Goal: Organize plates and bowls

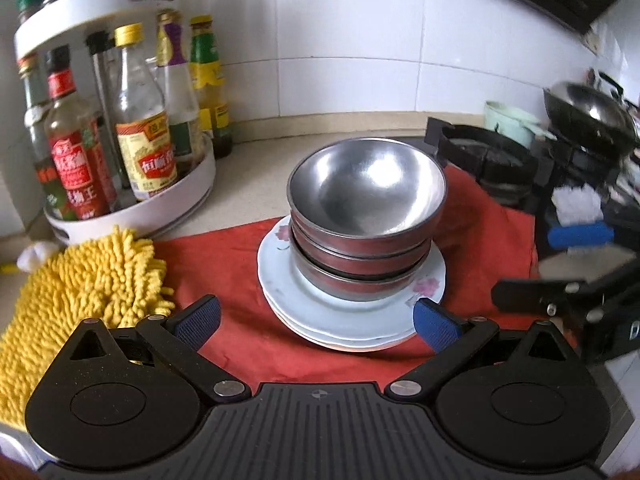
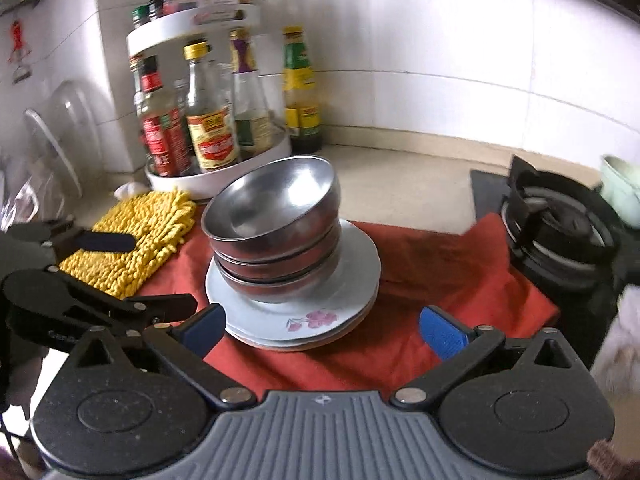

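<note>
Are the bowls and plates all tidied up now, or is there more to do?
Looks nearly done. The three metal bowls sit nested on the stack of plates, all in one pile on the red cloth. Nothing is in hand: the left gripper and right gripper are both open and empty. What may be left is straightening the top bowl, which looks tilted.

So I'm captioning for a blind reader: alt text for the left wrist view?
Three nested steel bowls stand on stacked white floral plates on a red cloth, before the open left gripper; a yellow chenille mitt lies left.
</note>
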